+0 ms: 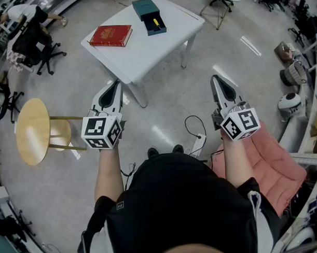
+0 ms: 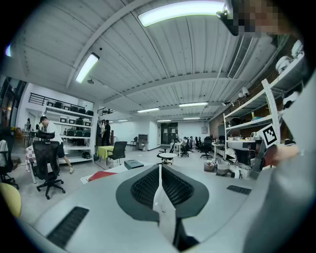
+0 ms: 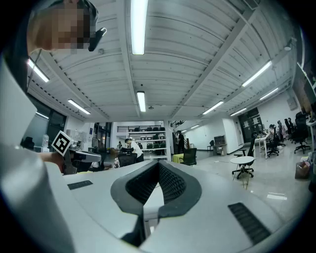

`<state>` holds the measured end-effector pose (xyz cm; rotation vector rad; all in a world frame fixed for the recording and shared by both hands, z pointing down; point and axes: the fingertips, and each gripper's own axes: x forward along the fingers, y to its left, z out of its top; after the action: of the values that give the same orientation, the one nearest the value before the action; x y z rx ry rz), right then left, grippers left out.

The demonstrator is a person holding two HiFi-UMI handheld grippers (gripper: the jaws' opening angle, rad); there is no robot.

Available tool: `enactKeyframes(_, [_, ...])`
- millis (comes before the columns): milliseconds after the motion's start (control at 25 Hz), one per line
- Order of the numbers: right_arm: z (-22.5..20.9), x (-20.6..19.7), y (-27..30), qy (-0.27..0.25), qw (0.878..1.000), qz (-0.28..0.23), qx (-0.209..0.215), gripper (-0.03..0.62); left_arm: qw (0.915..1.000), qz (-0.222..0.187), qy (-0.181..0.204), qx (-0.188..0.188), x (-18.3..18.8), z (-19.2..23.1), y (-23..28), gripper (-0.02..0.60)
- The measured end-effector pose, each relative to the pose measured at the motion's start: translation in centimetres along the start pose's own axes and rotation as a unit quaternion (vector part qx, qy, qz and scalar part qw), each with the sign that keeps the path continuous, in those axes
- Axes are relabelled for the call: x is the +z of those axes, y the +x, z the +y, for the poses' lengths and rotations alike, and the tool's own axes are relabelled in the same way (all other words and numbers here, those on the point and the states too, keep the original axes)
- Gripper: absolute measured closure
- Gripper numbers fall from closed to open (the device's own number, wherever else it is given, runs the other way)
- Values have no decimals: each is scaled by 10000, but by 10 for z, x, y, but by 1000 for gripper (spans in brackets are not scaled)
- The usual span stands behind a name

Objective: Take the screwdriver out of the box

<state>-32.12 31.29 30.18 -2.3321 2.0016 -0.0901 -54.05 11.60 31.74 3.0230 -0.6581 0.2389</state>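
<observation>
The approach to the desk (image 1: 145, 54) is judged to be the step in hand, since nothing has been reached yet. For it to be done well, the desk should be closed in on first, and one claw should be opened before it is brought down over the box (image 1: 149, 16), not after. The yellow handle of the screwdriver (image 1: 156, 23) is best taken across its width, with the pads set on either side of it, and the tool lifted straight up so that the box walls are not caught. The box is light by the look of it and could be dragged along; it may be steadied with the other claw.

The left claw (image 1: 116, 83) is seen with its jaws pressed together and nothing between them, and the same is read in its own view (image 2: 159, 167). The right claw (image 1: 215, 78) is likewise closed and empty, its jaws meeting at the tips (image 3: 158, 165). Both are held out in front of the body, over the floor.

The screwdriver is lying in the open teal box at the far part of the white desk, beside a red book (image 1: 111, 35). It is well apart from both claws, ahead of them and between their lines
</observation>
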Motion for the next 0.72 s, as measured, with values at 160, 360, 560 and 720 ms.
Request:
enactKeyframes(160, [-2,0,-5,12,10000,4,-9,566,10000,10,-1,-26,0,-7,-1,552])
enactKeyframes(360, [-7,-4,-11,59,10000,11,-38,566,9999,85,-21,-56,-6,-15,1,554])
enactKeyframes(560, [-18,-7,-25,195,9998,7,-54,566,9999,124,-26,-61,-7,-28,2,554])
enactKeyframes(720, [-27,-9,-35,357,9993,-15,57,566,9999,160,-15,-55,-8,-43,8,554])
